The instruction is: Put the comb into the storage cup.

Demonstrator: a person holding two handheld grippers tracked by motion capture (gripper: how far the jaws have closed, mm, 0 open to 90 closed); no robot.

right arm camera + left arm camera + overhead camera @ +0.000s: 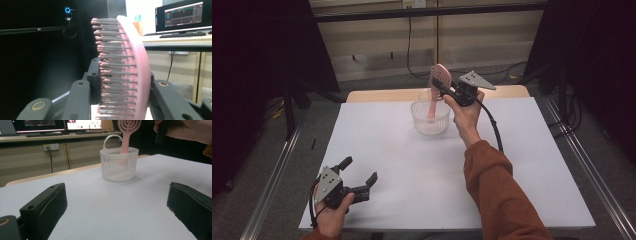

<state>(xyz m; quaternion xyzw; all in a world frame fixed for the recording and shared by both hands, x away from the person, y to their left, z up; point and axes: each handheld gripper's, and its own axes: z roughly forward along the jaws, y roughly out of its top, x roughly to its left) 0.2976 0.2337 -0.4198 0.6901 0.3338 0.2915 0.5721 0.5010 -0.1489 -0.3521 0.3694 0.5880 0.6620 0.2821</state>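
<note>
At the near left corner of the white table [422, 170], the left gripper [360, 176] rests low in the person's left hand [332, 216], its two black jaws spread wide apart with nothing between them. In the left gripper view those jaws frame bare tabletop, and the basket stands well beyond them, toward the far edge.

Farther back, near the middle of the table's far side, sits the white slatted basket [430, 117], round-walled with a loop handle at its rim. A pink brush [437, 87] stands in it nearly upright, handle end down inside the basket and the oval bristled head rising above the rim, tilted a little.

Just right of the basket, the right hand [467, 117] reaches forward from an orange sleeve [497, 190] and holds the right gripper [439, 89] up at the brush's head. Its jaws are clamped on the brush: in the right gripper view one jaw sits against the bristle side and the other against the smooth pink back, with the curved head rising straight up between them. The bristles, grey pins with pink tips, point toward the left of that view. The grip is on the lower part of the head, above the basket rim.

Beyond the table are a pale wall with cables and dark curtains at both sides.
</note>
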